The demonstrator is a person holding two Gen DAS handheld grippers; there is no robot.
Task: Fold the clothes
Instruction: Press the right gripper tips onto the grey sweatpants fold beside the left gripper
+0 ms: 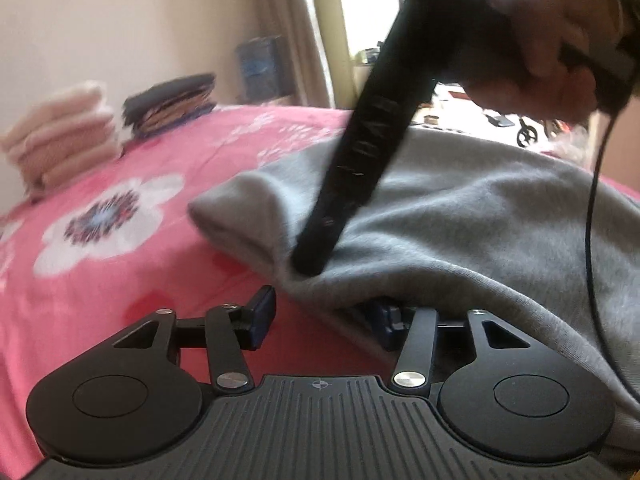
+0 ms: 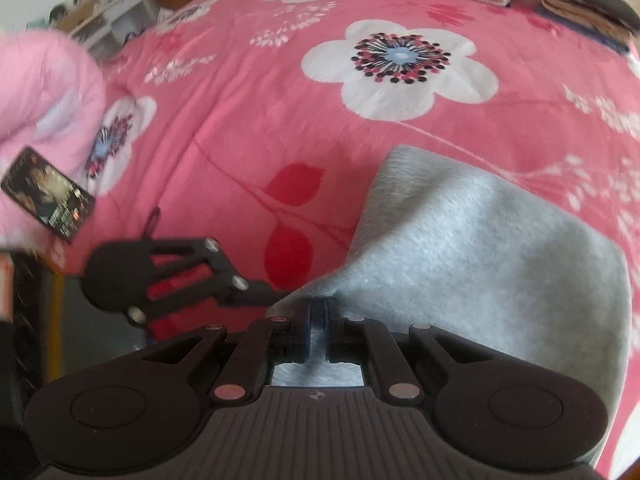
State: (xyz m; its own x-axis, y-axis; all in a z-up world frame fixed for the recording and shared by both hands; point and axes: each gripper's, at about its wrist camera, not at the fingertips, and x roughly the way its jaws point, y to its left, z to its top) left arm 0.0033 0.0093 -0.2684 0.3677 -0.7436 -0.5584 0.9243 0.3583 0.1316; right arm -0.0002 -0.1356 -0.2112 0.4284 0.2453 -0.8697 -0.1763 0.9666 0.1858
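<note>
A grey garment (image 1: 460,216) lies on the pink flowered bedspread (image 1: 120,280); its folded corner points left. My right gripper (image 1: 308,264) comes down from the upper right in a person's hand (image 1: 560,40) and is shut on the garment's near edge. In the right wrist view its blue pads pinch the grey cloth (image 2: 480,248) at the right gripper (image 2: 319,312). My left gripper (image 1: 326,316) is open. Its left pad is bare and the grey cloth drapes over its right finger. The left gripper (image 2: 260,294) reaches in from the left to the same edge.
A beige stack of folded clothes (image 1: 60,140) and a dark stack (image 1: 172,104) stand at the bed's far side. A pink garment (image 2: 40,100) with a dark tag (image 2: 48,192) is at the left. A black cable (image 1: 592,220) hangs over the grey cloth.
</note>
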